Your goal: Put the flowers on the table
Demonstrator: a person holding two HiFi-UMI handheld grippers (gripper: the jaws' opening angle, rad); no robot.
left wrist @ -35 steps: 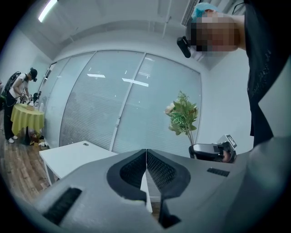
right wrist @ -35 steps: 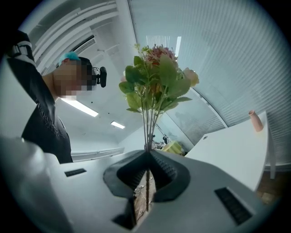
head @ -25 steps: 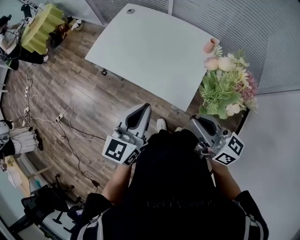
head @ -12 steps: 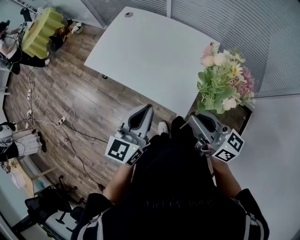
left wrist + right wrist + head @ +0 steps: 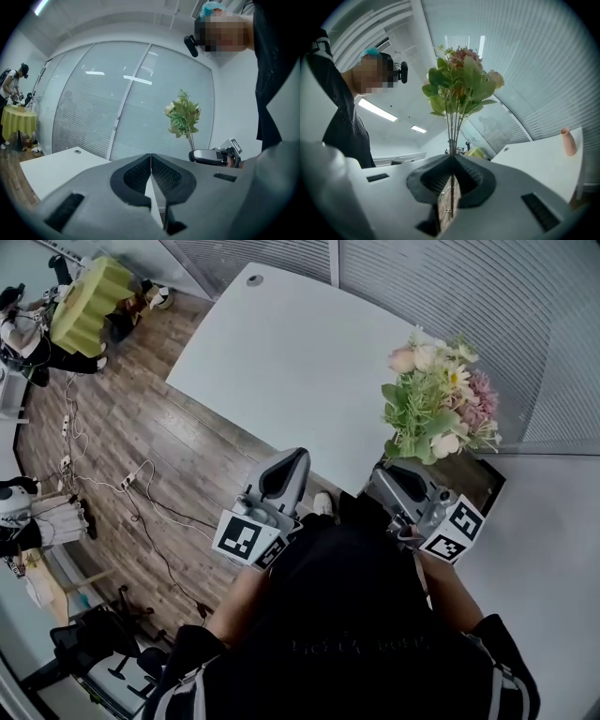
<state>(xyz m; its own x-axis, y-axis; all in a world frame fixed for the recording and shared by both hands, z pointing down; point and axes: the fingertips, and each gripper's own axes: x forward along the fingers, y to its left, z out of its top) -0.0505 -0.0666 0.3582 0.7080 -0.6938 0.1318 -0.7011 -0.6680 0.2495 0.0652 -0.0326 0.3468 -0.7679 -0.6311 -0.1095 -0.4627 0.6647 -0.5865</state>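
Observation:
My right gripper (image 5: 392,471) is shut on the thin stems of a bunch of flowers (image 5: 436,401), pink and cream blooms with green leaves, held upright. In the right gripper view the stems (image 5: 451,140) run straight up from between the closed jaws to the blooms (image 5: 459,82). The bunch hangs over the right near corner of the white table (image 5: 291,343). A small pink vase (image 5: 568,140) stands on that table. My left gripper (image 5: 294,456) is shut with nothing in it and points at the table's near edge. From the left gripper view (image 5: 151,157) the flowers (image 5: 183,115) show to its right.
A dark wooden stand (image 5: 473,482) sits below the flowers, by the glass wall with blinds. Cables (image 5: 131,488) trail over the wood floor to the left. A yellow-covered round table (image 5: 89,301) and a person stand at the far left.
The flowers have shifted a little left and farther over the table corner with my right gripper. The left gripper has stayed about where it was.

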